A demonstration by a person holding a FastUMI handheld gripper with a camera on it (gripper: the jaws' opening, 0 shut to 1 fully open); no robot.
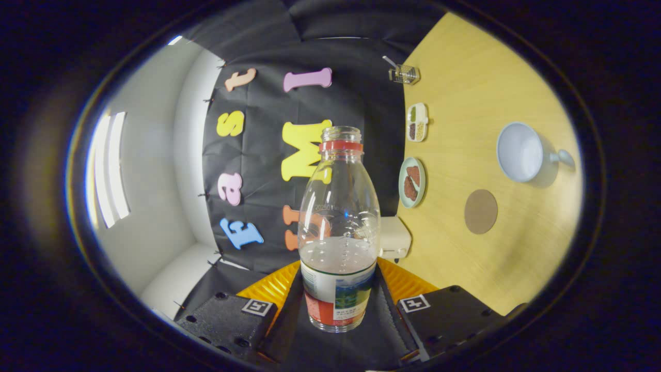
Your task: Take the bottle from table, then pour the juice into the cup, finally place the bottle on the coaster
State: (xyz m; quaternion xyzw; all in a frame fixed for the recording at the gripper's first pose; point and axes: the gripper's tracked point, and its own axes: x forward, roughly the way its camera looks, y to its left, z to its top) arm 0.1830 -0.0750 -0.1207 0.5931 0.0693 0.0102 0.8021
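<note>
My gripper is shut on a clear plastic bottle, its orange fingers pressing both sides of the labelled lower part. The bottle has a red neck ring and no cap, and clear liquid fills about the third nearest its base. The view is rolled, so the wooden table stands on edge on the right-hand side of the bottle. On it, well beyond the fingers, a pale blue cup shows its open mouth, handle pointing away from the bottle. A round brown coaster lies between cup and bottle.
Along the table's edge by the black wall are a green plate with brown food, a white divided dish, a small clear glass container and a white boxy appliance just behind the bottle.
</note>
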